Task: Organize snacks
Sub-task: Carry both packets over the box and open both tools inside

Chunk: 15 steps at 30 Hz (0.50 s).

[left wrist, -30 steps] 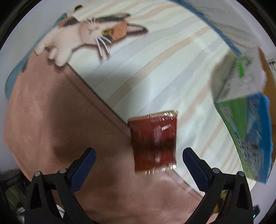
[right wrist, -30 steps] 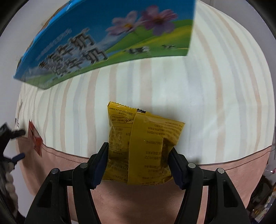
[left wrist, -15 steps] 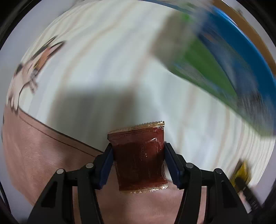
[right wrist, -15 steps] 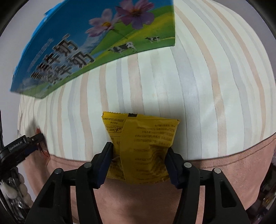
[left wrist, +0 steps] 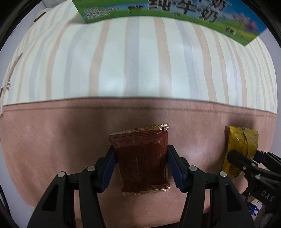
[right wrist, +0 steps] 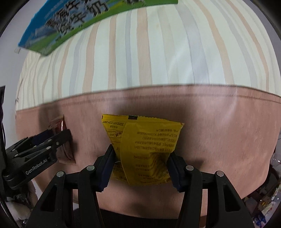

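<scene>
My left gripper [left wrist: 141, 164] is shut on a dark red snack packet [left wrist: 141, 157], its blue pads pressing both side edges, above the pink band of a bedspread [left wrist: 52, 140]. My right gripper [right wrist: 140, 164] is shut on a yellow snack packet [right wrist: 144, 149] over the same pink band. In the left wrist view the yellow packet [left wrist: 240, 147] and the right gripper's fingers [left wrist: 245, 163] show at the right edge. In the right wrist view the red packet [right wrist: 60, 126] and the left gripper's fingers [right wrist: 52, 142] show at the left.
A blue and green milk carton box [left wrist: 175, 12] lies at the far side of the striped bedding [left wrist: 140, 61]; the same box [right wrist: 70, 22] is at the upper left in the right wrist view. A cat print [left wrist: 7, 79] shows at the left edge. Cluttered items [right wrist: 263, 207] lie beyond the bed's near edge.
The left gripper closed on the red packet, rolled, and carried it from the striped area over the pink band. The right gripper tightened on the yellow packet and moved it over the pink band too.
</scene>
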{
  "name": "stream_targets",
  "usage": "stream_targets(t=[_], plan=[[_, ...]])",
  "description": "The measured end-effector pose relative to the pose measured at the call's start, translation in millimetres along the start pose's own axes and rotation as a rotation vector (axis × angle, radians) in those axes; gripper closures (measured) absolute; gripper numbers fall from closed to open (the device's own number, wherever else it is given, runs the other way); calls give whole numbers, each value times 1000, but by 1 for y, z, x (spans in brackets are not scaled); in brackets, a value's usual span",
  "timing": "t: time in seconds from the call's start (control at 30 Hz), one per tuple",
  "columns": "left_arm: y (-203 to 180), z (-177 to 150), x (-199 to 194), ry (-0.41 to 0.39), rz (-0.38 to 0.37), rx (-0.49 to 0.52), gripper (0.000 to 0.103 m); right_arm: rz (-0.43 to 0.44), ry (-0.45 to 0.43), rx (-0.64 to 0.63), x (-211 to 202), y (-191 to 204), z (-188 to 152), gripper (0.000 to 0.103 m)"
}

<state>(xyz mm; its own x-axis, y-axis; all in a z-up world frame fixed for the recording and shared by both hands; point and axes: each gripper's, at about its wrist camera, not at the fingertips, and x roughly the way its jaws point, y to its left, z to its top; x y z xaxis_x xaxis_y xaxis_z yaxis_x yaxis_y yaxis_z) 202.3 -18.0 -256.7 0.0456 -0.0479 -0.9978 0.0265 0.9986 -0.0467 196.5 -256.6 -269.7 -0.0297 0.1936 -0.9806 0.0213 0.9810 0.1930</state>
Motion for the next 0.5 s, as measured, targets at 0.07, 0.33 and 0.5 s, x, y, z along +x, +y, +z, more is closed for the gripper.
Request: stream_targets(t=[0.07, 0.33, 0.5], plan=[[-2, -3, 3, 6, -10, -3, 47, 2, 2, 5, 2, 3, 0, 42], [9, 6, 21, 48, -49, -37, 34, -1, -4, 32, -3, 4, 1, 38], [19, -2, 34, 67, -83, -99, 34, -9, 4, 46, 2, 9, 7, 36]])
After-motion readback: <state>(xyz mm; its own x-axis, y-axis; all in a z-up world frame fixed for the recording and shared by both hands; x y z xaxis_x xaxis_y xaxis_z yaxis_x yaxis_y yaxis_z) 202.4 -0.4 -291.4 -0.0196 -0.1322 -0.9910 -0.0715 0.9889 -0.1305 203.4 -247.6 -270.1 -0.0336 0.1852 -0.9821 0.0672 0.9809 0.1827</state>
